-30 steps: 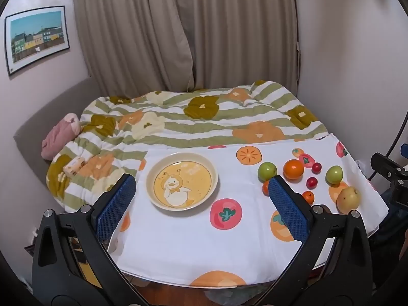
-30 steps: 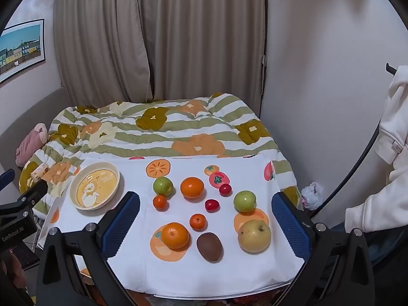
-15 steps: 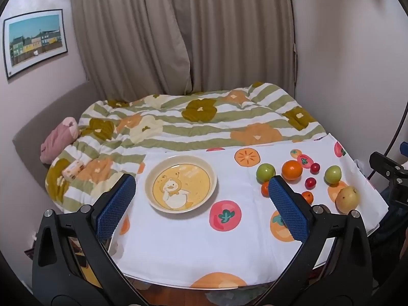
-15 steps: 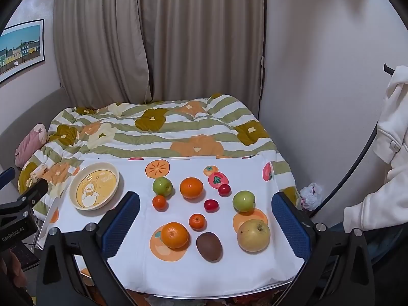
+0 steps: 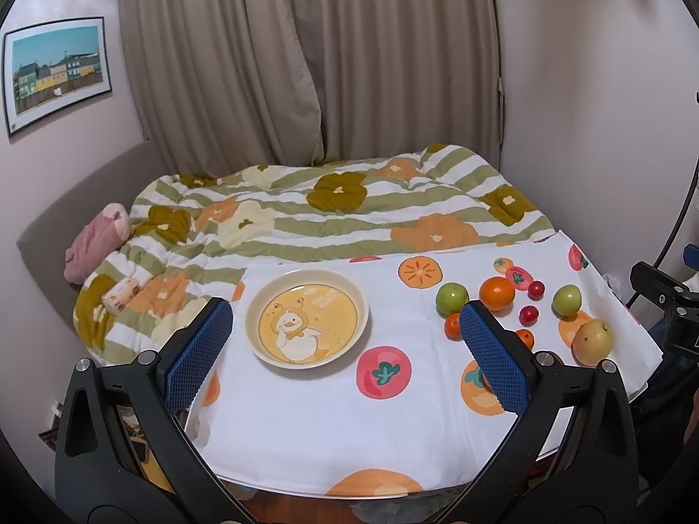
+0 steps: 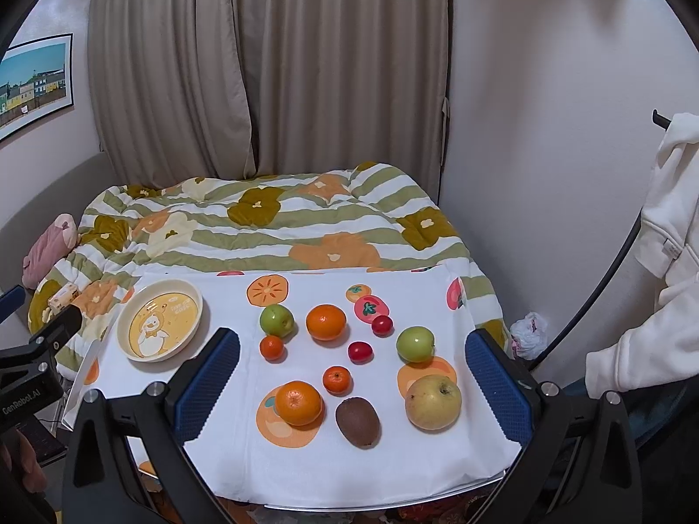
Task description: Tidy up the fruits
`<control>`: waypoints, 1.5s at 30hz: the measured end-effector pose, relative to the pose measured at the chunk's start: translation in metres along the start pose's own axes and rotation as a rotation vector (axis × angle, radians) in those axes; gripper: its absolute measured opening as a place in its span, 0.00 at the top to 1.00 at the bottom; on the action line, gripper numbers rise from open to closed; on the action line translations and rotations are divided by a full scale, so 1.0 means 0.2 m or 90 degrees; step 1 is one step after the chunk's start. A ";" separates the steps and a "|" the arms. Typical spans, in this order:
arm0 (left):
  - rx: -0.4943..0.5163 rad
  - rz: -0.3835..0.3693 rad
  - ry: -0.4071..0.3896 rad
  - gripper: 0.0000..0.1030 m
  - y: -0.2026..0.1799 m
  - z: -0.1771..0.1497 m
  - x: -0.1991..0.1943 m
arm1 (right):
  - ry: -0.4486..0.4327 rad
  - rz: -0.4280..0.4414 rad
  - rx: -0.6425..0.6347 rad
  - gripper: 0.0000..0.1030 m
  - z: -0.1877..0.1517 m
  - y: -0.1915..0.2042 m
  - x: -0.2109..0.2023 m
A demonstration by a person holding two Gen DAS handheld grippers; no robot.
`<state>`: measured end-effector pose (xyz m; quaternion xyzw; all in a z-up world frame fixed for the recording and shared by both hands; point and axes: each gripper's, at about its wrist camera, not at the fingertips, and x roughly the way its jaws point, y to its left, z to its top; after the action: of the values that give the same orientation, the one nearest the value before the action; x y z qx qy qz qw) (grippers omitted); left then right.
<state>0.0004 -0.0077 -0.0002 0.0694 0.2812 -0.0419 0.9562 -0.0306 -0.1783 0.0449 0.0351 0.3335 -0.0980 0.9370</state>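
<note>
Hovering: both hand-held grippers (image 5: 345, 349) (image 6: 351, 375) spread, empty | kiwi (image 6: 357, 421) nearest | quilt (image 6: 271, 227) behind

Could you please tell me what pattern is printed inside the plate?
A white cartoon duck on yellow, inside the cream-rimmed plate; clearest in the left wrist view.

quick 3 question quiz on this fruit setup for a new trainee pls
1. True or false: the plate already holds fruit.
2. Which fruit lies nearest the right gripper: A) kiwi B) left green apple C) cherry tomato?
3. Fill in: both grippers, left gripper included, are ____ and hold nothing.

Key: 1 false, the plate is empty; 2 A; 3 open.
</note>
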 end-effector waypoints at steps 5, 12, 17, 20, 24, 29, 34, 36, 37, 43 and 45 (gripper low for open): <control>0.002 -0.004 -0.001 0.00 0.01 0.00 0.00 | -0.001 0.000 -0.001 0.00 0.00 0.00 0.00; 0.004 -0.004 -0.001 0.00 0.01 0.01 0.00 | -0.002 -0.002 -0.001 0.00 0.00 0.00 0.00; 0.006 -0.005 -0.001 0.00 0.01 0.01 0.01 | -0.001 -0.001 -0.001 0.00 0.00 0.01 0.00; 0.005 -0.007 -0.001 0.00 0.00 0.01 0.01 | -0.001 -0.002 -0.002 0.00 0.00 0.00 -0.01; 0.006 -0.007 -0.001 0.00 0.00 0.02 0.01 | -0.001 -0.002 -0.002 0.00 0.00 0.00 -0.01; 0.005 -0.005 -0.002 0.00 -0.01 0.02 0.01 | -0.001 -0.002 -0.003 0.00 0.01 0.02 -0.02; 0.006 -0.005 -0.005 0.00 0.00 0.02 0.01 | -0.004 0.000 -0.004 0.00 0.01 0.01 -0.02; 0.005 -0.005 -0.005 0.00 0.00 0.02 0.01 | -0.004 0.001 -0.005 0.00 0.00 0.00 -0.02; 0.006 -0.005 -0.006 0.00 0.00 0.02 0.00 | -0.004 0.001 -0.005 0.00 0.00 0.00 -0.02; 0.008 -0.004 -0.010 0.00 0.01 0.01 -0.02 | -0.005 0.000 -0.005 0.00 0.01 0.00 -0.03; 0.010 -0.003 -0.012 0.00 0.02 0.01 -0.03 | -0.005 0.000 -0.005 0.00 0.01 0.00 -0.03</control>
<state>-0.0031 -0.0036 0.0042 0.0754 0.2720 -0.0470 0.9582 -0.0338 -0.1775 0.0499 0.0312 0.3298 -0.0967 0.9386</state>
